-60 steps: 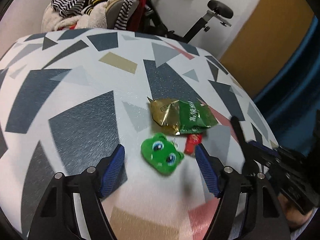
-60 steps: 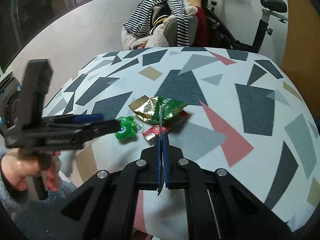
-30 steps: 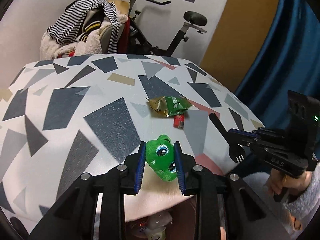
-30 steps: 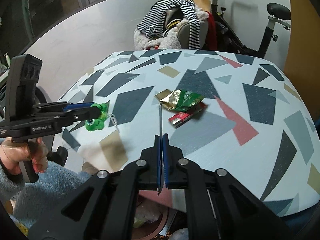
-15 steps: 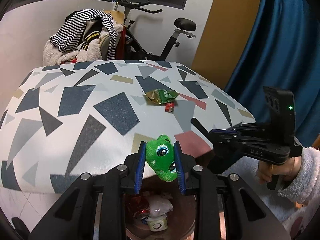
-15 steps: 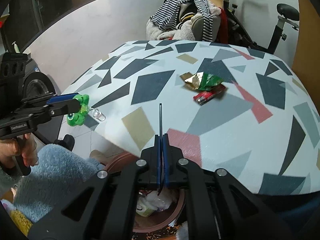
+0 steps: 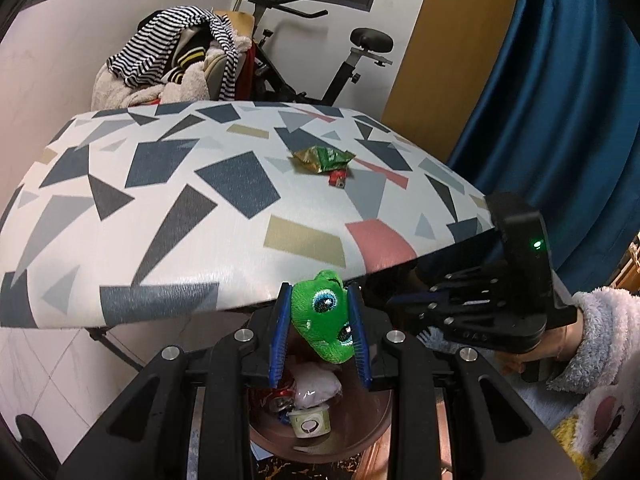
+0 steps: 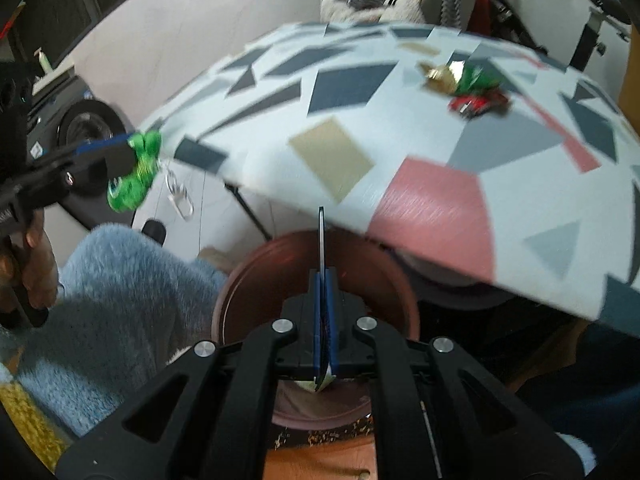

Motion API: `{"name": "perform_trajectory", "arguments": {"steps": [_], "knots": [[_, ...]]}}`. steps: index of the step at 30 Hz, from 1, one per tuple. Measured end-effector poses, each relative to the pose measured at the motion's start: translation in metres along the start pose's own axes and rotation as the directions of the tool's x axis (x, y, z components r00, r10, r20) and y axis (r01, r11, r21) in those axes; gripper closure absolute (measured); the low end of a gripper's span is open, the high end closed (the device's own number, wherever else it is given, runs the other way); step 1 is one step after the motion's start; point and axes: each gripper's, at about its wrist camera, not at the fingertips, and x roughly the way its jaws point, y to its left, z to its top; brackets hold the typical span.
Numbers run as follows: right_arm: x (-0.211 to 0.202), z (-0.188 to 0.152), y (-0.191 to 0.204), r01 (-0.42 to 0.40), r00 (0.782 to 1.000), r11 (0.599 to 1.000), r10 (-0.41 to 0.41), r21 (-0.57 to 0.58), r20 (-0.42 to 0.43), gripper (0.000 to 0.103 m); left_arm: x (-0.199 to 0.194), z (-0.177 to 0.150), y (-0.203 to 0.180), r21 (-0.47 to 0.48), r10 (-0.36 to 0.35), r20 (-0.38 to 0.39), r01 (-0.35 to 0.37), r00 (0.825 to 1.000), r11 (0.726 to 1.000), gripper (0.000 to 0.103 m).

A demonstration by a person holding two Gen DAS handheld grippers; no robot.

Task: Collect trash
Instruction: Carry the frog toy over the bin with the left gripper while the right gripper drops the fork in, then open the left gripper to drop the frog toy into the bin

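Item: green plush frog keychain [image 7: 323,322], clamped in our left gripper [image 7: 320,334], apparently directly above round brown bin [image 7: 372,428] at lower centre; right gripper [image 8: 324,340] pinching thin dark utensil [image 8: 321,236].

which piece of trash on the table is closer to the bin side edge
The small red wrapper; it lies just nearer the table's front edge than the green-and-gold packet.

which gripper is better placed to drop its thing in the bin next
Right. The right gripper, shut on a thin black utensil, points straight over the brown bin. The left gripper holds the green frog toy near the bin's far edge, in the right wrist view off to its side.
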Motion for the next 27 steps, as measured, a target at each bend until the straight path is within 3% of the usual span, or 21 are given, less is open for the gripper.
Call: {"name": "perform_trajectory", "arguments": {"steps": [9,13,15,19,21,23,27], "knots": [[0.024,-0.012,0.000,-0.010,0.997,0.999,0.014,0.043,-0.081,0.095,0.008,-0.008,0.001,-0.007,-0.010,-0.022,0.010,1.000,1.000,0.076],[0.021,-0.012,-0.002,-0.007,0.998,0.999,0.010,0.046,-0.065,0.078,0.011,-0.008,-0.001,0.003,-0.012,-0.026,0.012,1.000,1.000,0.076],[0.018,-0.011,-0.004,-0.005,0.999,0.999,0.008,0.049,-0.053,0.076,0.013,-0.008,-0.003,0.004,-0.015,-0.029,0.015,0.999,1.000,0.076],[0.004,-0.006,-0.005,0.022,1.000,0.999,-0.021,0.033,-0.005,0.061,0.016,-0.008,-0.006,0.015,-0.018,-0.036,0.019,0.999,1.000,0.076],[-0.007,-0.003,-0.005,0.036,0.999,0.999,-0.037,0.020,0.038,0.047,0.018,-0.008,-0.007,0.020,-0.020,-0.040,0.021,0.999,1.000,0.076],[-0.018,0.001,-0.006,0.057,0.995,0.998,-0.057,0.007,0.087,0.023,0.020,-0.008,-0.008,0.024,-0.025,-0.046,0.026,0.999,0.999,0.076],[-0.038,0.009,-0.015,0.095,0.986,0.995,-0.096,0.012,0.135,0.011,0.024,-0.009,-0.013,0.036,-0.033,-0.057,0.036,0.998,0.999,0.076]]}}
